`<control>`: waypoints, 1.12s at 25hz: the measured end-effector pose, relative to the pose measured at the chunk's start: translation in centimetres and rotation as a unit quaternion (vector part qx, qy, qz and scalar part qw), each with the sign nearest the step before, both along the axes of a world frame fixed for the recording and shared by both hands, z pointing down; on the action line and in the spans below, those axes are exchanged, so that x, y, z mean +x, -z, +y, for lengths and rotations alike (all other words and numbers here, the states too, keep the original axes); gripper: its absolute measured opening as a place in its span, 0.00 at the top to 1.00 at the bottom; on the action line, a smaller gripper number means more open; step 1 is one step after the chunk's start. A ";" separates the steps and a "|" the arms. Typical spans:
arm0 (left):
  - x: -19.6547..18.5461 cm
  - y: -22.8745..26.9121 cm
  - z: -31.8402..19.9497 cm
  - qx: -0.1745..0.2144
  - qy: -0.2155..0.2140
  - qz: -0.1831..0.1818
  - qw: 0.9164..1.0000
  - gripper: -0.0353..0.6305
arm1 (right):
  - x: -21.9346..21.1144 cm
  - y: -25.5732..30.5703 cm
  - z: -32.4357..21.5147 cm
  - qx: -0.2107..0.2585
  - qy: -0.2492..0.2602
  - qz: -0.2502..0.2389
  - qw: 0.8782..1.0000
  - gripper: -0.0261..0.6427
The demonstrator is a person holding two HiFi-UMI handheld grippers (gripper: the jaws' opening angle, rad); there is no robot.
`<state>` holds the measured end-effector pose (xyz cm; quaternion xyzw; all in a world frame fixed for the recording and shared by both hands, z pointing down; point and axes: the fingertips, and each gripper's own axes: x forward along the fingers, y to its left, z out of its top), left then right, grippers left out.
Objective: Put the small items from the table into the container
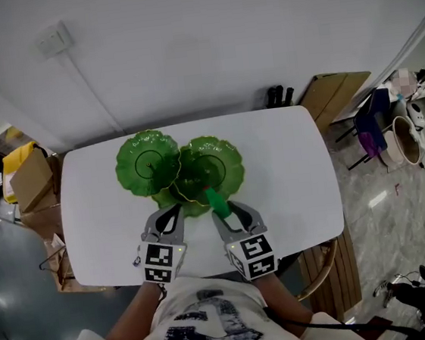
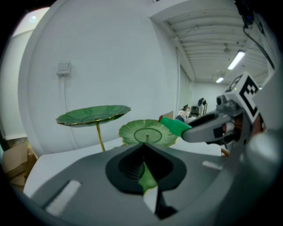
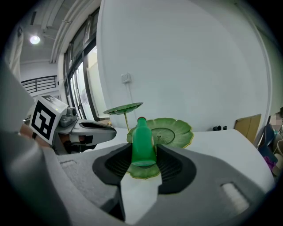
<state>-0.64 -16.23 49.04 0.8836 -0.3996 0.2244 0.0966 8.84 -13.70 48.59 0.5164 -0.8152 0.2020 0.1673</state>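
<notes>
White wall (image 1: 206, 44) with a switch (image 1: 54, 40) and a cable (image 1: 93, 91) running down; white table (image 1: 289, 172) against it; boxes (image 1: 30, 178) by its left end; cardboard sheet (image 1: 333, 92) leaning near the right; glossy grey floor (image 1: 400, 212); tall windows (image 3: 82, 75); ceiling lamps (image 2: 237, 59) lit.

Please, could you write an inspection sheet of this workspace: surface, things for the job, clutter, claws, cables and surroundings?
Surface: white table, bare except for the stand.
Job's things: green leaf stand with three dishes; small green bottle with a red cap.
Clutter: nothing seen on the table.
Grippers: left claw shut on the rim of the lowest leaf dish; right claw shut on the green bottle, close to the stand.
Cables: thin line running down the wall from the wall socket; black cable by the person.
Surroundings: cardboard boxes left of the table; flat cardboard leaning at the right.
</notes>
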 end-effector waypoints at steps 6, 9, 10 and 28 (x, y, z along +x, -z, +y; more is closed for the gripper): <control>0.3 -0.3 -1.1 -0.002 -0.004 0.001 1.000 0.96 | -0.1 -0.3 -1.8 0.003 0.002 0.008 1.000 0.71; 0.5 -0.6 -1.4 -0.003 -0.005 0.002 1.000 0.96 | -0.1 -0.4 -2.4 0.007 0.001 0.013 1.000 0.71; 0.5 -0.6 -1.6 -0.003 -0.005 0.003 1.000 0.96 | -0.1 -0.5 -2.6 0.008 0.001 0.019 1.000 0.71; 0.9 -1.9 -2.3 -0.019 -0.003 0.014 1.000 0.96 | -0.7 -2.3 -4.9 -0.017 0.012 0.071 0.997 0.71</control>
